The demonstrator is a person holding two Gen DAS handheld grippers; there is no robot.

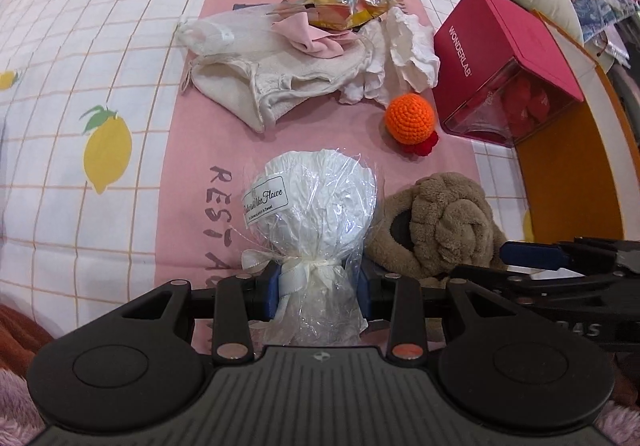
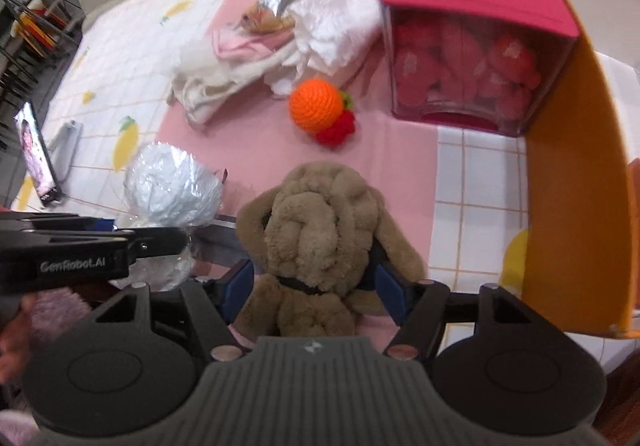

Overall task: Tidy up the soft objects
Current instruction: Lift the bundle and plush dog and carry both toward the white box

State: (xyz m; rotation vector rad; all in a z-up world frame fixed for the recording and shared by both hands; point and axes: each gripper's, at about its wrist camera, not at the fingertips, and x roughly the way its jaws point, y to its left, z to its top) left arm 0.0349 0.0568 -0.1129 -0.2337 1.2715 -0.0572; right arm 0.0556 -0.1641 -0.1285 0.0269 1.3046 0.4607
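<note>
Clamping the tied neck of a cellophane-wrapped white bundle (image 1: 316,214), the left gripper (image 1: 320,286) holds it over the pink bedspread (image 1: 192,150). Just beside it, the right gripper (image 2: 316,282) grips a brown plush toy (image 2: 320,218) near the orange crochet ball (image 2: 316,106).

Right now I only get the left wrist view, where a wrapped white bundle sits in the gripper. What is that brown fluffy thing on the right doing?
Observer: The brown plush toy is held in the right gripper, with a blue pad against each side.
Operator: Anything left of my wrapped white bundle?
Observer: Yes, a phone with its screen lit, on the lemon-print sheet.
Operator: Is the orange ball only orange and red?
Observer: No, a small green piece shows between the orange and the red part.
</note>
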